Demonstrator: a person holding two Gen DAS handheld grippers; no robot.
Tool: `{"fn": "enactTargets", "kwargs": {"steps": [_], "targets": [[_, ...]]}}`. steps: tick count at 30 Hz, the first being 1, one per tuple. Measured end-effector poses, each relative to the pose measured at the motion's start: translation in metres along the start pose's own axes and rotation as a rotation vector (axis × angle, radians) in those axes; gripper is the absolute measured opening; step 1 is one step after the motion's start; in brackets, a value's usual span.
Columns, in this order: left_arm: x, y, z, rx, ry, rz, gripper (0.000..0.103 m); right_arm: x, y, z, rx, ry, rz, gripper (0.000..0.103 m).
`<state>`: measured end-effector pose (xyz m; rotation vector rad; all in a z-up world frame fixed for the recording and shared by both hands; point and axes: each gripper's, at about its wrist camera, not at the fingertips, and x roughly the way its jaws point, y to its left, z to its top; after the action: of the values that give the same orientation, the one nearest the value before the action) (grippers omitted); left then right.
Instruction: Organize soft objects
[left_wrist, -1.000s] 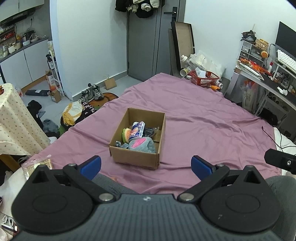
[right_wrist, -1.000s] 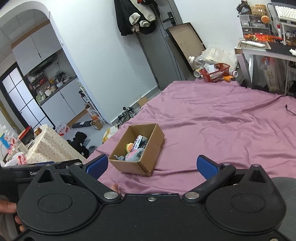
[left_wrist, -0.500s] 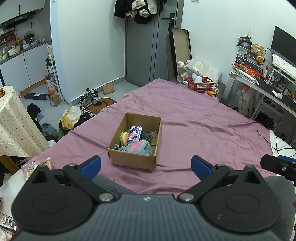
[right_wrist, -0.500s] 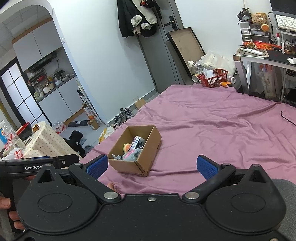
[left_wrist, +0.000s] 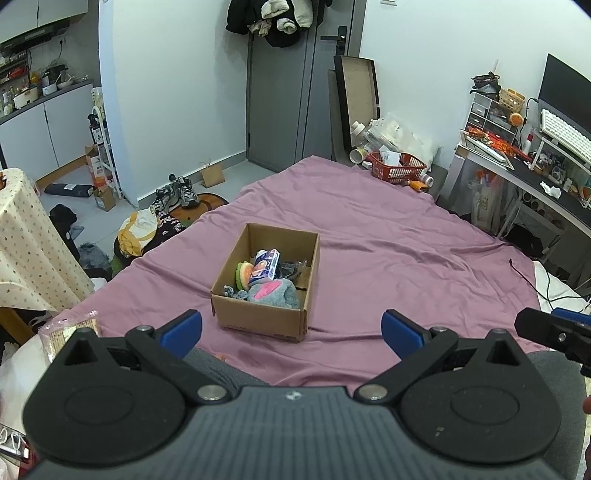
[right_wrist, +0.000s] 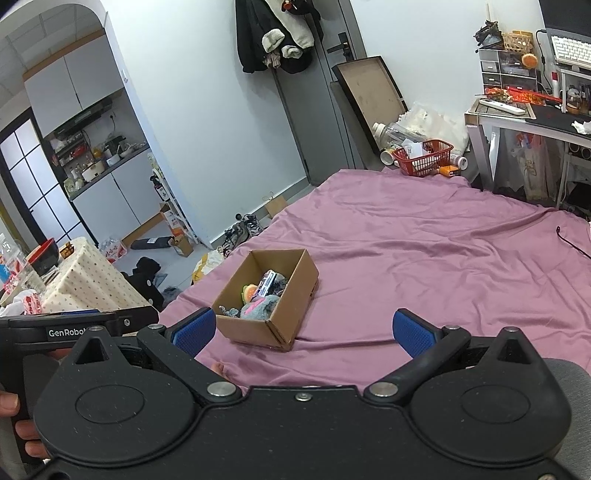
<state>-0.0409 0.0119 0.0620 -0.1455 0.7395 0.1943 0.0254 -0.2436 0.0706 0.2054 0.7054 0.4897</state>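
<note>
Left tool: its 2 blue-padded fingers are spread wide with nothing between them; it is held above the near edge of the bed, short of the box.
Right tool: likewise spread wide and holding nothing, raised over the near part of the bed, with the box ahead and slightly left of its centre.
Cardboard box: open-topped, standing on the purple bedsheet toward the bed's left-front part, well apart from both tools.
Soft objects: all seen lie inside the box. A grey fuzzy item with a pink patch sits at the near side; a blue printed packet leans upright behind it; an orange-and-green plush piece sits to the packet's left; dark crumpled fabric lies to the right.
Bed: the sheet is wrinkled, with a thin black cable trailing over its right edge.
Red basket: beyond the far end of the bed, near the leaning framed board.
Floor at left: shoes and a heap of clothes beside the bed.
</note>
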Motion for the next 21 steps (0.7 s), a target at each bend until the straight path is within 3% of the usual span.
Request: {"fn": "enactTargets", "kwargs": {"steps": [21], "targets": [[0.0017, 0.0015, -0.0022, -0.003, 0.006, -0.002, 0.103, 0.001, 0.0022, 0.0004, 0.005, 0.0, -0.021, 0.103]]}}
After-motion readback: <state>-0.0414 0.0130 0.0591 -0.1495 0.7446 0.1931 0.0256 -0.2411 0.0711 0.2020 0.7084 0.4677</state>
